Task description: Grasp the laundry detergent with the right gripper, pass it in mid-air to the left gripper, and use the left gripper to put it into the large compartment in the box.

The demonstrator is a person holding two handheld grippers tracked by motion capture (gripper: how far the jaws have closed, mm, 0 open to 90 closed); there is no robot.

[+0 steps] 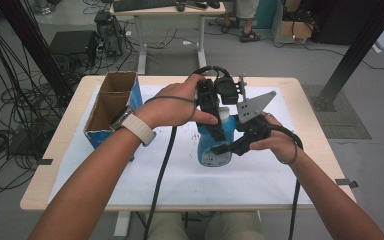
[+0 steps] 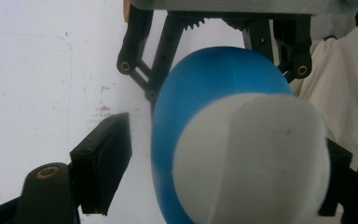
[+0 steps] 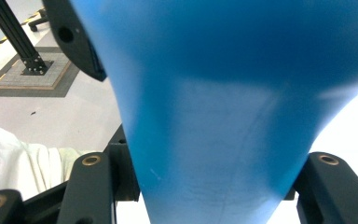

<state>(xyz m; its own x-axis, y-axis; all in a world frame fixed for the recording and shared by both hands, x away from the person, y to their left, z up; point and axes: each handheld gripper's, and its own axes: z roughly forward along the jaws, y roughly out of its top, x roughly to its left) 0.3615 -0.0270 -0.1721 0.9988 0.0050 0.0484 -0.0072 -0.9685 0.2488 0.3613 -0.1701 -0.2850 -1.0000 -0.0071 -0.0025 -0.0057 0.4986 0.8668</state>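
Holding the blue bottle at middle frame.
Right gripper is clamped on it; left gripper, jaws apart, should squeeze the white cap straight.

High view: we look forward and down on the table from above the person's side. Left gripper view: we peer down, close on the blue bottle's white cap. Right gripper view: pressed against that bottle's body from the side. All three share the bottle.
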